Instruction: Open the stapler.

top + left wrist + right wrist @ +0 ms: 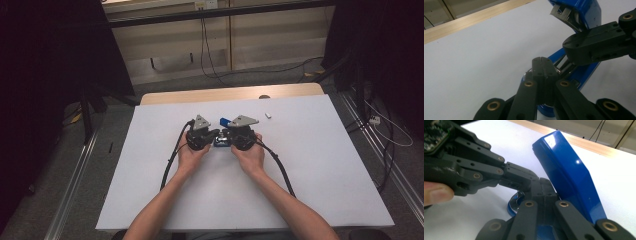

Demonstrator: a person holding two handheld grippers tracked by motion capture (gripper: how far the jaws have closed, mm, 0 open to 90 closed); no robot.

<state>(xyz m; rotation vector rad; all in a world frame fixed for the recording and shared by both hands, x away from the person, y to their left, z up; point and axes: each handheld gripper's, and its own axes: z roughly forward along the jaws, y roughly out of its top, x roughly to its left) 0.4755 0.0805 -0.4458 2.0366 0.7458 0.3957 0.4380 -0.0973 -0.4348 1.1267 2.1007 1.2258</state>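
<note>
A: Where is the glossy blue plastic stapler?

B: On the white counter, hinged open between both grippers.

A: Jaws?

B: The left gripper and right gripper are both closed, tips meeting at its metal base, lid tilted upward.

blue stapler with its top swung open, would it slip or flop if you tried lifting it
The blue stapler has a glossy shell, so the jaws would likely slip on it. Its top stands raised on a hinge, so it may swing when lifted. The metal parts suggest some weight for its size.
</note>
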